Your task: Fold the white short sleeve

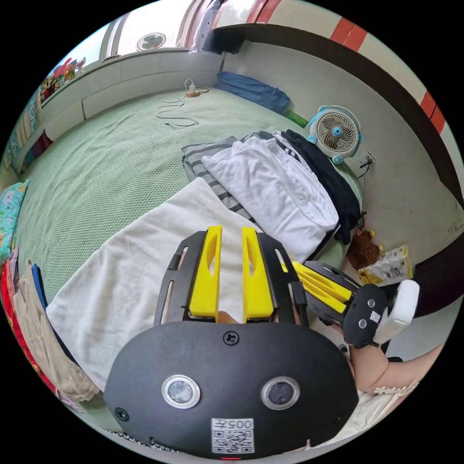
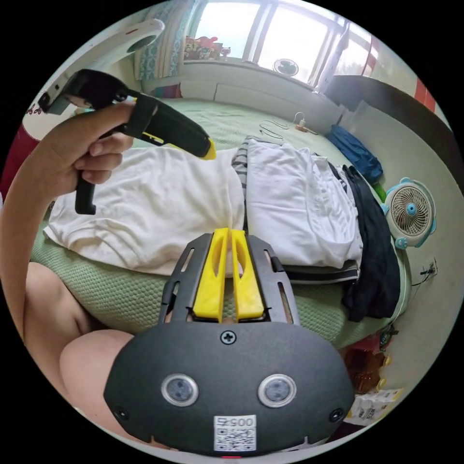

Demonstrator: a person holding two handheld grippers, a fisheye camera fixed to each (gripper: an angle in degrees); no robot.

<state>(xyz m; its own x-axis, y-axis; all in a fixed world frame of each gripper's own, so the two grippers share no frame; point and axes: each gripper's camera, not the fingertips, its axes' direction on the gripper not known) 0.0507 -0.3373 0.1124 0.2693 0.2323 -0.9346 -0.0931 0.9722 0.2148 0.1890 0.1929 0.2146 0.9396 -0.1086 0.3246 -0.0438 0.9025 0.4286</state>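
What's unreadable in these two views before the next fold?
- Near part of the white shirt: left gripper view, hidden behind the left claw and its housing.
- Striped garment: right gripper view, mostly buried under the white pile.
- Right claw: right gripper view, whether its near-closed jaws pinch the shirt hem is unclear.

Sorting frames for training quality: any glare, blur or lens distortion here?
Left gripper view: sharp, heavy fisheye bending of the wall; even daylight. Right gripper view: windows blown out, white shirt softly shadowed, no motion blur.
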